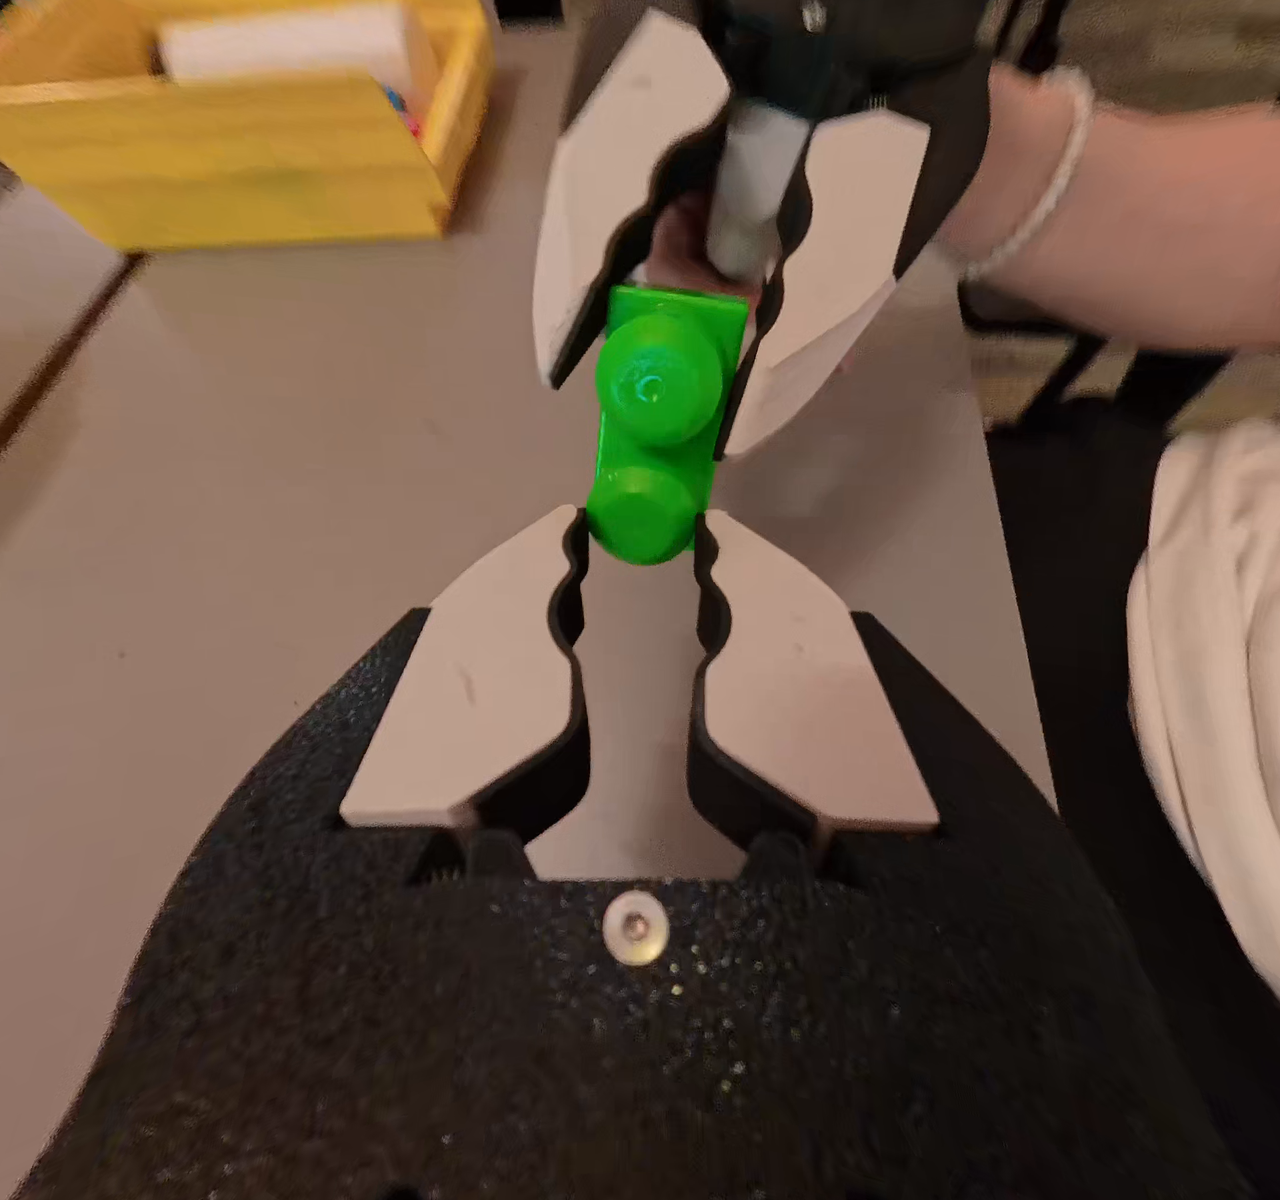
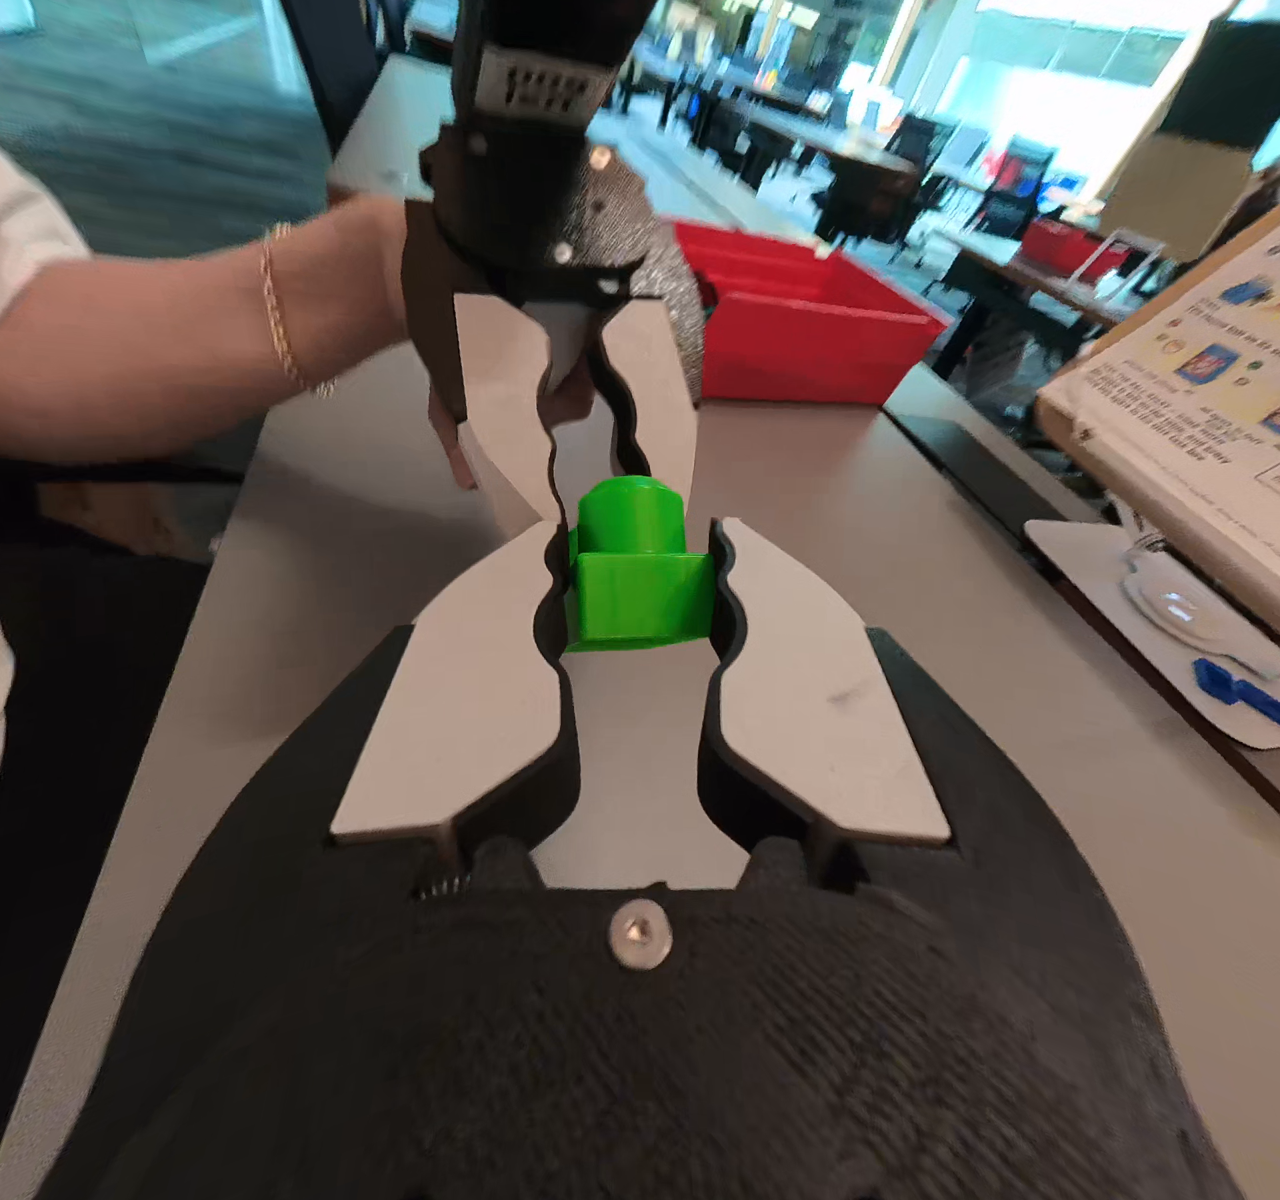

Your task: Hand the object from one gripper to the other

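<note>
Left wrist view: green block [image 1: 654,432] bridges both hand-held grippers above the bench [image 1: 277,474].
Its far slab sits clamped in the right hand-held gripper [image 2: 641,602]; the near stud lies between the left hand-held gripper [image 1: 641,529] tips, seemingly pinched, though real contact is hard to judge. If the right lets go before the left grips firmly, the block could pivot or drop. Motion blur softens edges; the yellow box [image 1: 228,155] contents are unclear.
</note>
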`<state>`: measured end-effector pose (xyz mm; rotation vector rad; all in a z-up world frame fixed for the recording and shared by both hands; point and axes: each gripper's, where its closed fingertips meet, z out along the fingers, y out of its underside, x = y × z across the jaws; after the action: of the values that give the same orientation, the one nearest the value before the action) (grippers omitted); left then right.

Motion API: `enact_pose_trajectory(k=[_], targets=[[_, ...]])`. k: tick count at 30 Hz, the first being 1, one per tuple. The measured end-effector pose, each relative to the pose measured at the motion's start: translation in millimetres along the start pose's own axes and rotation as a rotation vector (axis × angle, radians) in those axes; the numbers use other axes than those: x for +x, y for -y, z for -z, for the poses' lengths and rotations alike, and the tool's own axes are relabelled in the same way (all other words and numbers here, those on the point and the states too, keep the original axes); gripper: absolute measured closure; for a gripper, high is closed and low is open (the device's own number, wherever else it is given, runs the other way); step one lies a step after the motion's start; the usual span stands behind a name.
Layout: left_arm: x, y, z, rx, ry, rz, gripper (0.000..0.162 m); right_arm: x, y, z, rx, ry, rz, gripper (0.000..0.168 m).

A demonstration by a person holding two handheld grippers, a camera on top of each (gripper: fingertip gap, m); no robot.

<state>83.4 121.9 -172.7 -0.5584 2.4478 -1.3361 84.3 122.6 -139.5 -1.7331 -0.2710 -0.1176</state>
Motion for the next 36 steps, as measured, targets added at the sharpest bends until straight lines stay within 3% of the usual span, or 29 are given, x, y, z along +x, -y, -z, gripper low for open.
enact_pose_trajectory(k=[3,7,13,15,17,23,28,36], targets=[[-12,35,16,0.256,0.055,0.056,0.136,24,29,18,0.236,-0.099,-0.118,0.130],[-17,51,24,0.400,0.058,0.138,0.106,42,62,46,0.581,-0.116,-0.317,0.131],[-6,70,13,0.576,-0.143,0.335,0.111,39,63,37,0.657,-0.092,-0.400,0.130],[-1,70,8,0.585,-0.171,0.336,0.126,36,63,34,0.654,-0.078,-0.409,0.130],[-1,70,6,0.594,-0.179,0.326,0.126,36,63,33,0.646,-0.084,-0.405,0.130],[-10,49,3,0.440,-0.075,0.210,0.126,34,38,25,0.371,-0.090,-0.290,0.128],[-5,16,2,0.186,-0.051,0.060,0.126,19,4,20,-0.009,-0.091,-0.029,0.103],[13,-7,-8,-0.045,-0.052,-0.115,0.126,-9,-30,5,-0.309,0.005,0.067,0.111]])
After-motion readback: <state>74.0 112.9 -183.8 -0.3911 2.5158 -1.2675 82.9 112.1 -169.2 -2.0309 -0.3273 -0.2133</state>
